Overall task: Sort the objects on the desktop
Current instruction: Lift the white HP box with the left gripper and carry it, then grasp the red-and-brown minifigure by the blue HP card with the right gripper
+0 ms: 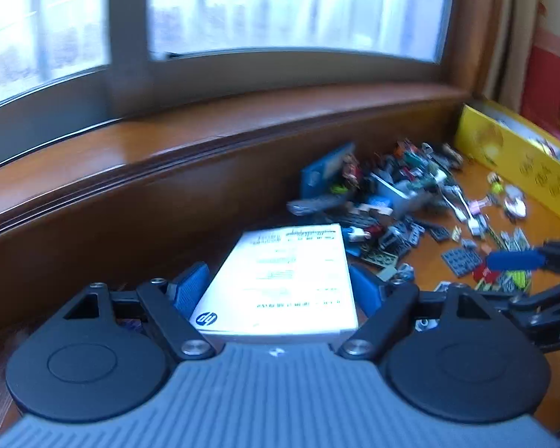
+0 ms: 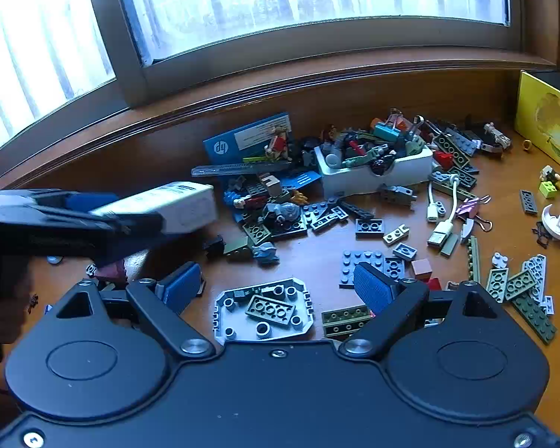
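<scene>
Bricks (image 2: 369, 226) lie scattered over the wooden desk (image 2: 317, 257) under the window (image 2: 280, 0), thickest around a white tray (image 2: 377, 173) heaped with small parts. A blue HP card (image 2: 248, 138) leans against the wall behind the pile, with a clear ruler (image 2: 239, 169) lying just in front of it. A white cable (image 2: 444, 216) runs down the desk to the right of the tray, a pink binder clip (image 2: 474, 205) beside it. A yellow box (image 2: 545, 119) stands at the far right edge.

The left gripper (image 1: 280, 280) holds a white HP box (image 1: 283, 280) between its blue pads (image 1: 192, 287), the box lying lengthwise along the fingers (printed label up, logo at the near corner). From the right wrist view the box (image 2: 171, 205) is lifted clear of the desk, at the left, with the pile beyond it. The pads sit against both long sides of the box.

The right gripper (image 2: 280, 285) hovers with its jaws wide apart and nothing between them. Below the gap lies a grey plate (image 2: 227, 310) with an olive brick (image 2: 270, 308) on it, and a dark olive brick (image 2: 345, 319) lies just right of the plate. A blue-grey studded plate (image 2: 354, 261) lies near the right finger. More olive and grey plates are strewn at the lower right.
</scene>
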### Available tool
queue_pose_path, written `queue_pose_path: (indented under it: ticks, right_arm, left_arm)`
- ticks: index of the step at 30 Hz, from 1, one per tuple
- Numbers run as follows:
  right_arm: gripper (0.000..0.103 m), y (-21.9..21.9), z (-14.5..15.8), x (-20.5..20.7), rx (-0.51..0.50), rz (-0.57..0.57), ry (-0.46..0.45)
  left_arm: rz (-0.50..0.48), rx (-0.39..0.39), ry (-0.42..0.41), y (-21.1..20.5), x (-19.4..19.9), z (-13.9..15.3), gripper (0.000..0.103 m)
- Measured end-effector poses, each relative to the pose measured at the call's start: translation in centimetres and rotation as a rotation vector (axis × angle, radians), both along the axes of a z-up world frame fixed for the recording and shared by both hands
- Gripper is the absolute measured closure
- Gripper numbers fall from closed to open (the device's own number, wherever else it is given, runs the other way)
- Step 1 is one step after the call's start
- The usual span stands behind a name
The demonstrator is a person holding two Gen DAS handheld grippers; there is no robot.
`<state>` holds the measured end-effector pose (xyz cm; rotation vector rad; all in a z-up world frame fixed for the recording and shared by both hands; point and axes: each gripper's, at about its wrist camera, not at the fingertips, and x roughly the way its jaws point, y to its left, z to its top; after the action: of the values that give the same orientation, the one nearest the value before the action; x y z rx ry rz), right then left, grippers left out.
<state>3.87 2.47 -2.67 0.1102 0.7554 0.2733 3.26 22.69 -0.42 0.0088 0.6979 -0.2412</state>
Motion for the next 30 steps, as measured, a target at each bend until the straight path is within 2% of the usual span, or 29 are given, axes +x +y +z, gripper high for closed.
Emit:
queue_pose_path:
  ticks: [4, 9, 13, 15, 22, 27, 30]
  right_arm:
    - [0.014, 0.4, -0.2, 0.1, -0.004, 0.020, 0.008]
    - [0.014, 1.7, 0.2, 1.6, -0.031, 0.066, -0.031]
    - [0.009, 2.9, 1.1, 4.3, -0.028, 0.111, -0.055]
    - [0.008, 3.9, 1.2, 5.7, -0.028, 0.142, -0.053]
    - [0.008, 5.8, 1.1, 8.9, 0.056, 0.173, -0.024]
    - [0.008, 7.2, 1.6, 11.1, -0.005, 0.135, -0.096]
    - [0.008, 8.0, 1.4, 12.6, -0.094, 0.109, -0.135]
  left_arm:
    - [0.035, 0.013, 0.012, 0.4, -1.3, -0.5, 0.022]
    - [0.051, 0.038, 0.075, -0.6, -0.6, -2.9, 0.018]
    - [0.073, 0.077, 0.040, -1.4, -0.3, -3.6, 0.017]
    - [0.090, 0.084, 0.023, -1.4, -0.4, -3.7, 0.025]
    - [0.165, 0.056, -0.011, 0.6, -1.9, -2.4, 0.026]
    - [0.216, 0.018, 0.002, 1.8, -2.9, -1.9, 0.026]
    - [0.224, 0.002, 0.006, 1.9, -3.3, -2.0, 0.026]
